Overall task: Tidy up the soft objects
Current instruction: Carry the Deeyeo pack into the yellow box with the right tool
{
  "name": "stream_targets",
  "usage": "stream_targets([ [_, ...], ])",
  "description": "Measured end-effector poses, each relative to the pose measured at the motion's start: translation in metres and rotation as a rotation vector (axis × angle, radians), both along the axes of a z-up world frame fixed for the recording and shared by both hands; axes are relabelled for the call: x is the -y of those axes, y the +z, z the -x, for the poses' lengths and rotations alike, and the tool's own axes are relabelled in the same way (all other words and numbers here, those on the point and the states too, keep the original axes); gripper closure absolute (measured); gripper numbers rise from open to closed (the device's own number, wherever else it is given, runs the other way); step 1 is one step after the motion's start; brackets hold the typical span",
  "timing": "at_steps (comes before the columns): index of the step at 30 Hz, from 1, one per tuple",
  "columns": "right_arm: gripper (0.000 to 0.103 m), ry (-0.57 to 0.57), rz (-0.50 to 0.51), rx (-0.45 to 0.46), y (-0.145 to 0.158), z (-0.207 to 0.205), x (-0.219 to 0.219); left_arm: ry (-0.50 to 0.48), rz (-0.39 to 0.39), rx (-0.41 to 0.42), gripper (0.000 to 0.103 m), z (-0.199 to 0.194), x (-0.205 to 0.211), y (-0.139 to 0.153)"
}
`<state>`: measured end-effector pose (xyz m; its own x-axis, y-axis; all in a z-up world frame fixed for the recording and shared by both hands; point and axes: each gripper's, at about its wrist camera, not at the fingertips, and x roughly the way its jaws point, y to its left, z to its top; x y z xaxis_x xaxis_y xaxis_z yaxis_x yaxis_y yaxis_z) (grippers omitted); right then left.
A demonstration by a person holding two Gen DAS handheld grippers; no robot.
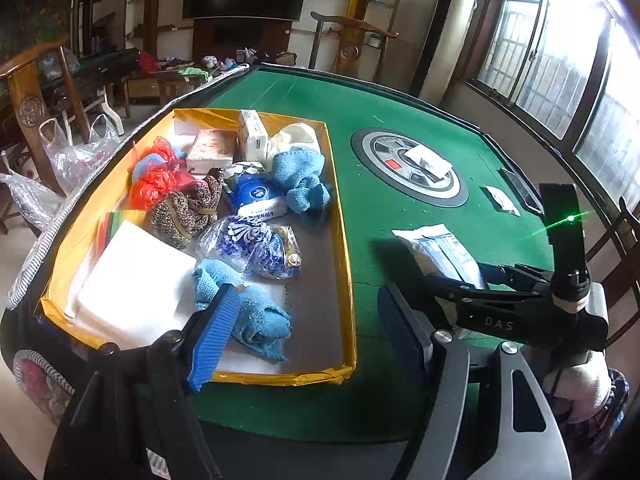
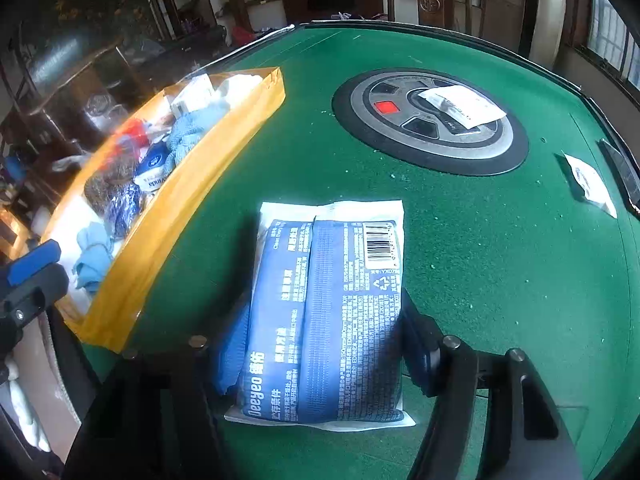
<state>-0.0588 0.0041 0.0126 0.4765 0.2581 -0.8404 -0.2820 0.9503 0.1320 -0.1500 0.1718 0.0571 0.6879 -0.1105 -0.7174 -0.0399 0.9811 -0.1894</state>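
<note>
Right gripper point(image 2: 320, 354) straddling wipes pack point(image 2: 326, 312), contact unclear, left gripper point(image 1: 308, 328) open, tray point(image 2: 192, 184) contents blurred

Left gripper point(image 1: 308, 336): black frame, ribbed blue pads, silver screw heads. Right gripper point(image 2: 320, 344): black body lettered "DAS", blue pads, green indicator light on its upright mast. Plaid sleeve point(image 1: 600, 420).

The blue-and-white wipes packet point(image 2: 326, 312) lying on the green table carries "Deeyeo" in white along its near end, beside a barcode and fine print too small to read. "DAS" stands on the black body of the right gripper point(image 1: 499, 323). A blue tissue pack point(image 1: 258, 200) in the yellow tray shows "Vinda", upside down.
</note>
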Motion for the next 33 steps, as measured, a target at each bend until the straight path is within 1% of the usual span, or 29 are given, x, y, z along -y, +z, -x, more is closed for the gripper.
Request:
stream_targets([
  [8, 0.042, -0.06, -0.045, 0.055, 0.025, 0.013, 0.039, 0.0, -0.025, -0.006, 0.032, 0.001, 0.005, 0.001],
  [15, 0.042, -0.086, -0.073, 0.079, 0.042, 0.019, 0.055, -0.003, -0.062, -0.004, 0.032, 0.004, 0.011, 0.002],
  [25, 0.042, -0.034, -0.102, 0.118, 0.065, 0.028, 0.034, 0.02, -0.069, -0.002, 0.032, 0.013, 0.0, 0.003],
  [29, 0.042, -0.003, -0.104, 0.129, 0.071, 0.031, 0.02, 0.058, -0.059, 0.001, 0.032, 0.018, -0.017, 0.003],
  [33, 0.042, 0.03, -0.106, 0.136, 0.077, 0.033, 0.004, 0.125, -0.048, 0.01, 0.032, 0.026, -0.045, 0.004],
])
